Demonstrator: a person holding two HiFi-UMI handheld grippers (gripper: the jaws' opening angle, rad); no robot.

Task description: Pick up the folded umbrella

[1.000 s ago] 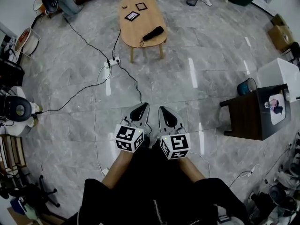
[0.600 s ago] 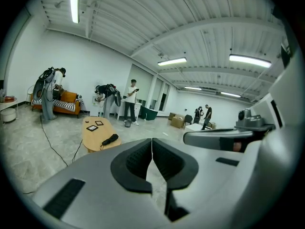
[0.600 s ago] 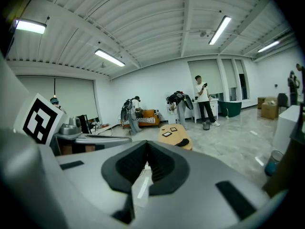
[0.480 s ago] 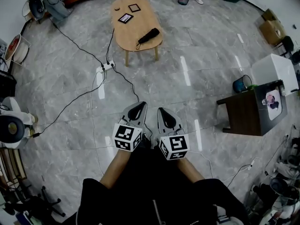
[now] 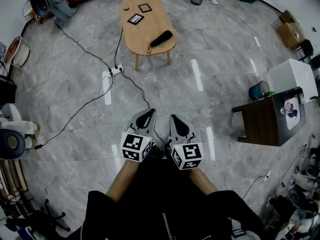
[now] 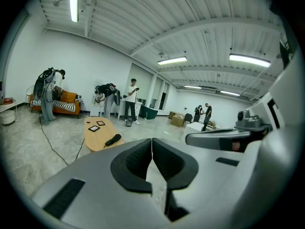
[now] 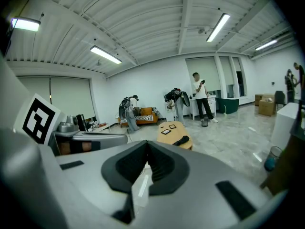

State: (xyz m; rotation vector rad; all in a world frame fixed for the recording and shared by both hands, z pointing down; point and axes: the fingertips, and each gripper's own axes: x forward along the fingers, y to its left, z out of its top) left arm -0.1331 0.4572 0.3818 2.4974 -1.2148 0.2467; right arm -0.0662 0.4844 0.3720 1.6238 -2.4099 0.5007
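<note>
Head view, floor [image 5: 210, 54]: grey marbled tiles with glossy light streaks, running across the whole room.
Person's black garment [image 5: 165, 199]: fills the bottom middle of the head view, a bare forearm reaching forward on each side.
Wooden table [image 5: 145, 36]: oval light tabletop on short legs, far ahead on the floor, well apart from both grippers; seen too in the left gripper view [image 6: 97, 137] and the right gripper view [image 7: 171, 133].
Dark side table [image 5: 265, 121]: at the right of the floor, beside a white cabinet [image 5: 295, 79].
Left gripper [image 5: 148, 113]: held low over the floor just beside the right one, marker cube at its back; jaws clenched with pad tips meeting and nothing between them [image 6: 152, 142].
Right gripper [image 5: 176, 117]: level with the left, aimed toward the wooden table; jaws likewise pressed together at the tips and empty [image 7: 147, 144].
Folded umbrella [image 5: 161, 38]: black, lying at a slant on the tabletop near its right edge at the near end, untouched; visible past the jaws in both gripper views [image 6: 113, 140] [image 7: 181, 140].
Black cable [image 5: 75, 115]: trailing across the floor from the left up to the power strip.
Power strip [image 5: 116, 70]: white, on the floor just beside the near left leg of the wooden table.
Square cards [image 5: 135, 18]: two dark-framed squares flat at the far end of the tabletop, apart from the folded umbrella.
</note>
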